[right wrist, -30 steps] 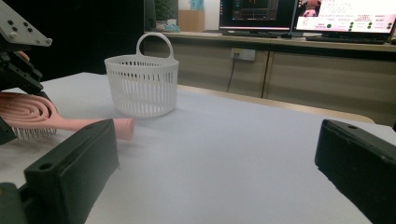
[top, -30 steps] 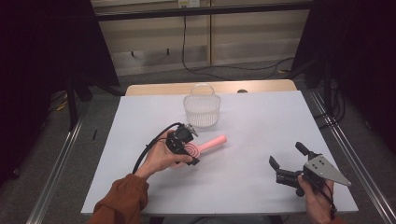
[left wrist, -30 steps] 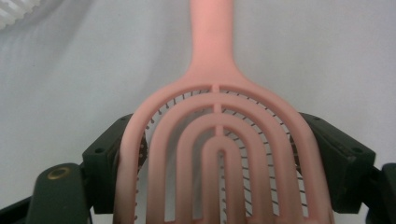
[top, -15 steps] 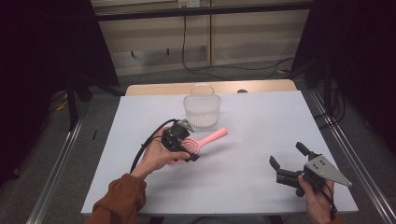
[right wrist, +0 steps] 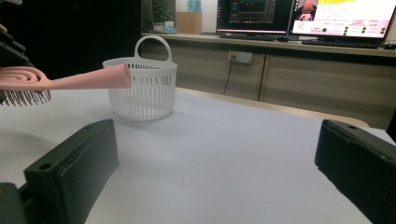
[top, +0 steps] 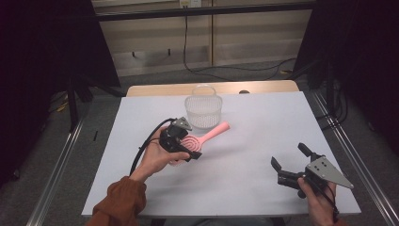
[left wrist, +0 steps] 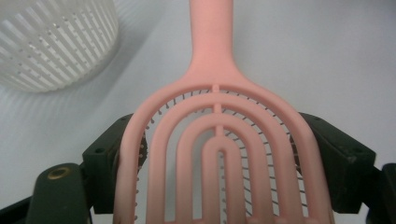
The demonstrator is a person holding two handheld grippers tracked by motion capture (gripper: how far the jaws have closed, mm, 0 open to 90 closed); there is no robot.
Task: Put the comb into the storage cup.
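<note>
White and matte, the desk (top: 244, 141) carried a slotted plastic basket (top: 203, 111) with a hoop handle. Just beside the basket, the left gripper (top: 181, 143) clamped its jaws on a pink ribbed hairbrush (top: 207, 138), bristles down. Well apart from the basket, the right gripper (top: 291, 165) held its jaws apart.

Your high view looks from above your side, fwd and down, and takes the whole tabletop (top: 263, 122) up to its far edge and the wall behind. Your left gripper view sits very close over the pink brush (left wrist: 219, 140), looking along its handle twd the far edge; the white basket (left wrist: 56, 42) cuts its top-left corner. Your right gripper view is low, near the tabletop's right near corner, facing across to the far edge w/ monitors (right wrist: 299, 18) beyond. All three share the brush and the basket.
</note>
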